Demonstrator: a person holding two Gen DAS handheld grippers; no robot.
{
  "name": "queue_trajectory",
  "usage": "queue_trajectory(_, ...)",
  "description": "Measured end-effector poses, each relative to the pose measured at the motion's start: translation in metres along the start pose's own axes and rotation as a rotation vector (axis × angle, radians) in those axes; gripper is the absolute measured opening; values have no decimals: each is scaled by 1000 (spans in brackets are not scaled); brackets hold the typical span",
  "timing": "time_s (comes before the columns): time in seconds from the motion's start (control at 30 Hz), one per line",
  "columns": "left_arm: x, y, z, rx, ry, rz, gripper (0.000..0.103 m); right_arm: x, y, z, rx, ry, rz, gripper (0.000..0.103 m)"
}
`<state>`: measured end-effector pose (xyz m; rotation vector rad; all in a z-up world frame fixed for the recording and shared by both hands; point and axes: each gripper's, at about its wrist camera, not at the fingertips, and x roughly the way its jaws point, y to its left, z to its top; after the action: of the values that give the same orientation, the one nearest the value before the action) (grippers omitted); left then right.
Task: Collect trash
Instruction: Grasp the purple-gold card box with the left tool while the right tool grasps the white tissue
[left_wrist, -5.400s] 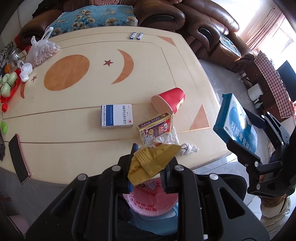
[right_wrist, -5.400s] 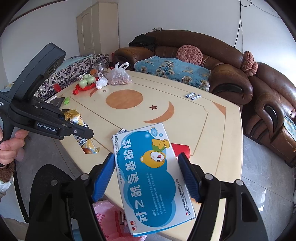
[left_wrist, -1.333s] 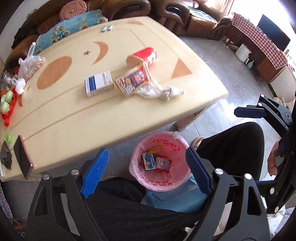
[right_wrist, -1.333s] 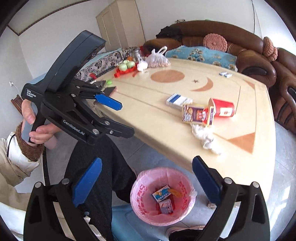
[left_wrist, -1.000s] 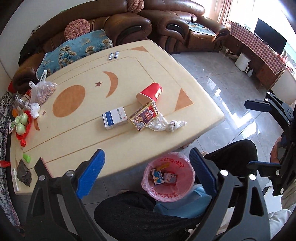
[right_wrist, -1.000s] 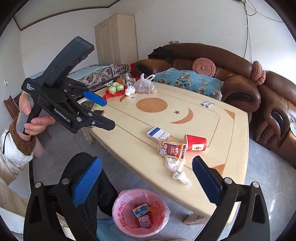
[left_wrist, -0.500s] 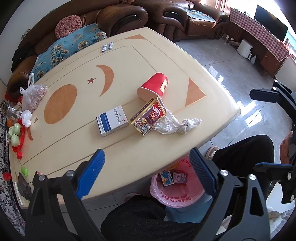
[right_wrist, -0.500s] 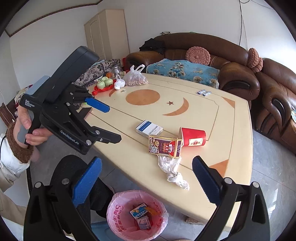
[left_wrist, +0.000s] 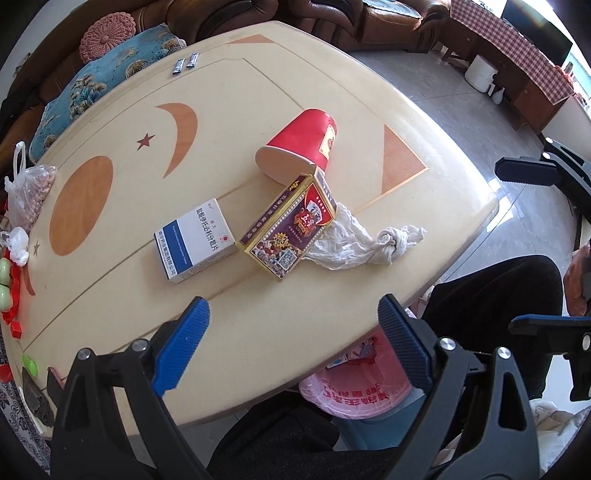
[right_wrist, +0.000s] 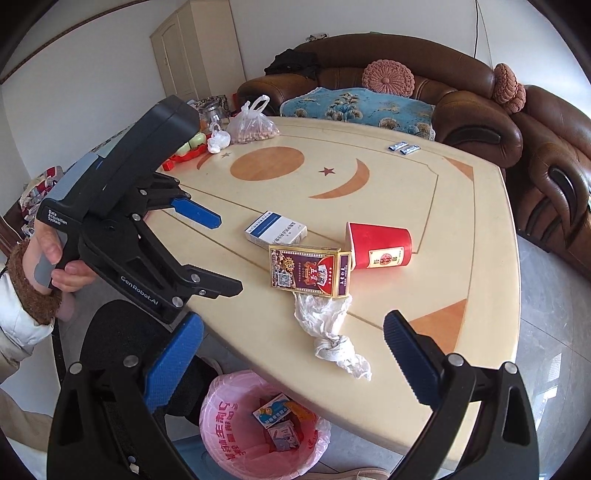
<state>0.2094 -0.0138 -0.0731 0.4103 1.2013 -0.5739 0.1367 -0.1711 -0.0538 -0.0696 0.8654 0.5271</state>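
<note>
A: What's different now?

B: Both grippers came up from the bin and are back over the table. A few seconds ago the left gripper pinched a yellow wrapper and the right gripper carried a blue box; now each is wide apart with nothing between its pads

A: So those two went in?

B: That's my reading. In the right view the bin sits at the bottom centre, below the table edge, with a blue box and other small packs lying inside

A: What's left, biggest first?

B: In the left view, centre frame: the red cup on its side, mouth toward the camera. Just below it the purple box, touching the cup's rim. A white rag runs out from under that box toward the right edge of the table. Left of the purple box, close beside it, the white box

A: And the two small sachets at the top of the frame?

B: Well apart from the rest, near the far edge. I can't tell if they count as trash

A: Progress, then?

B: Part done, I'd judge: four pieces lie within easy reach, and the left gripper faces the two boxes
</note>
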Motion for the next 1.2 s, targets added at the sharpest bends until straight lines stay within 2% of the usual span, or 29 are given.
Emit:
queue_trajectory(0.23, 22, -1, 19, 66, 31, 9, 90, 26, -14, -1, 2, 58, 23, 96)
queue_trajectory(0.53, 53, 1, 43, 123, 72, -24, 90, 69, -21, -12, -24, 146, 65, 96)
queue_trajectory(0.7, 71, 0, 53, 153, 90, 9, 90, 93, -22, -20, -37, 198, 82, 96)
queue_trajectory(0.87, 85, 4, 63, 175, 112, -7, 90, 112, -25, -24, -49, 225, 89, 96)
queue_trajectory(1.1, 110, 7, 73, 193, 164, -71, 90, 134, -29, -25, -51, 244, 85, 96)
queue_trajectory(1.17, 115, 6, 73, 203, 177, -80, 90, 139, -30, -26, -53, 249, 86, 90)
queue_trajectory(1.2, 117, 5, 73, 210, 179, -85, 90, 143, -29, -27, -56, 255, 83, 81)
